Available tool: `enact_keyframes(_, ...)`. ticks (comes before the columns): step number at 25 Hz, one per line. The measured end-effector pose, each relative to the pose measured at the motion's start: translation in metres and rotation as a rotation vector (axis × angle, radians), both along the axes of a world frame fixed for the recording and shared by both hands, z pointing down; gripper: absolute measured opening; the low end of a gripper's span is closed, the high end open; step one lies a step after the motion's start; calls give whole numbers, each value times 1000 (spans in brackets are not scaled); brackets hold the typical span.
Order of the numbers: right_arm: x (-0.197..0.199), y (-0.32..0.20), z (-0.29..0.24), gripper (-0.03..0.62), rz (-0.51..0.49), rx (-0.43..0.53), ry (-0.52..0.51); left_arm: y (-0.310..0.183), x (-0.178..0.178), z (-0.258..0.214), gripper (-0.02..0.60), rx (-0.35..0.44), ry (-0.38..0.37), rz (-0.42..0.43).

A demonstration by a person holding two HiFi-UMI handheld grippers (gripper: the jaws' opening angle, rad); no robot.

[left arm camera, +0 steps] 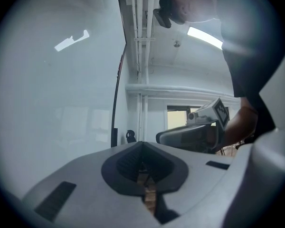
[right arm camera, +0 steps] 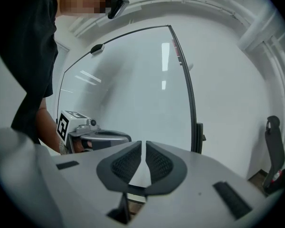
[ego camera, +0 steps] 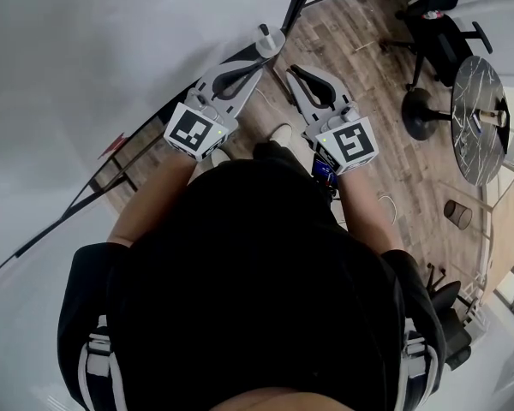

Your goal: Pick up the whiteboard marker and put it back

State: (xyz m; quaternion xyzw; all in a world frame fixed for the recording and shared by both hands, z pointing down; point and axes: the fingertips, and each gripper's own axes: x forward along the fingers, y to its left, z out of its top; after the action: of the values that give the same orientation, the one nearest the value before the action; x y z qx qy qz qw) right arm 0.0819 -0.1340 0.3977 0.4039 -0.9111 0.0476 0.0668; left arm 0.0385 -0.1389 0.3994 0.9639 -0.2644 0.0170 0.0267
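Whiteboard marker isn't showing in any view, so I'm not calling its bearing or long axis from the jaws. Grey left gripper [ego camera: 270, 45] and grey right gripper [ego camera: 296, 72] are hanging side by side facing the black-framed whiteboard [right arm camera: 133, 80], both jaws pinched nearly together, gripping nothing.

Bright, even light — fisheye-warped edges
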Motion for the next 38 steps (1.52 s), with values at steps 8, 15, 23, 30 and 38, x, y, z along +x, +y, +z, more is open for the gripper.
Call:
enact_keyframes(8, -11, 10, -12, 2, -12, 0, -43, 3, 1, -9, 3, 1, 13, 12)
enact_keyframes(15, -9, 7, -19, 0, -11, 32, -40, 3, 3, -16, 3, 1, 16, 23)
enact_keyframes(23, -10, 4, -25, 0, 7, 42, -42, 3, 0, -19, 3, 11, 23, 20)
enact_keyframes(30, -7, 4, -20, 0, 12, 36, -38, 3, 0, -19, 3, 7, 20, 25)
enact_keyframes(38, -7, 4, -19, 0, 6, 36, -47, 3, 0, -18, 3, 6, 23, 27)
